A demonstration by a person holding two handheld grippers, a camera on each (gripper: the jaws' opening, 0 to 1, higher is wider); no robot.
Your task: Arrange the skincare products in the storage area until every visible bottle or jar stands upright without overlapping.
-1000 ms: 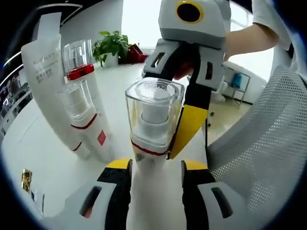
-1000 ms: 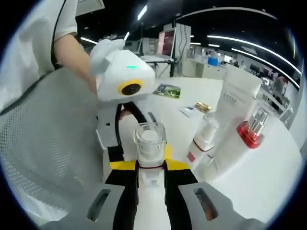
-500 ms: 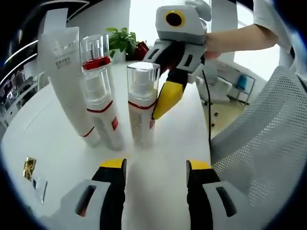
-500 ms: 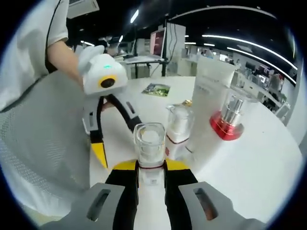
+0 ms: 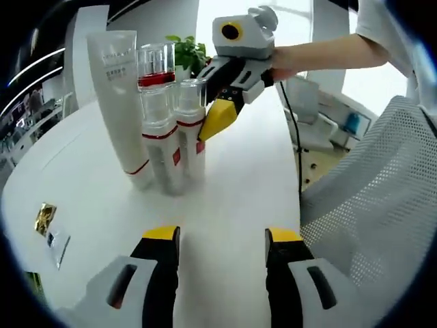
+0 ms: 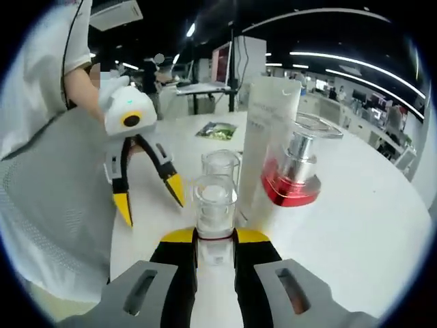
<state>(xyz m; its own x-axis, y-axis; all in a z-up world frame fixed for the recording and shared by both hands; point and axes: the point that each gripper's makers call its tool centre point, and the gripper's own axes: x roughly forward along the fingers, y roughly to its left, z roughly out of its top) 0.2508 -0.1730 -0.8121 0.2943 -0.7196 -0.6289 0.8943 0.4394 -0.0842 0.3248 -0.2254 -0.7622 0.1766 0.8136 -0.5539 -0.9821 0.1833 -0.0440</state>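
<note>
1. Bottle: a clear-capped pump bottle point(image 5: 190, 130) stands upright on the white desk point(image 5: 232, 191), pinched by the right tool point(image 6: 216, 236) just below its cap.
2. Neighbours, a tube point(image 5: 123, 102) and red-collared bottles point(image 5: 160, 130), touch it opposite the tool.
3. Left tool point(image 5: 217, 239) hangs wide open, empty, well apart.

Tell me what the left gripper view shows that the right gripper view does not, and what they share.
Left gripper view alone: a green plant behind the bottles, a gold packet on the table, and the open left tool from behind.

Right gripper view alone: office desks and a screen far behind, and the right tool shut on a clear-capped bottle.

Both: the white tube, the red-banded bottle and the white table.
</note>
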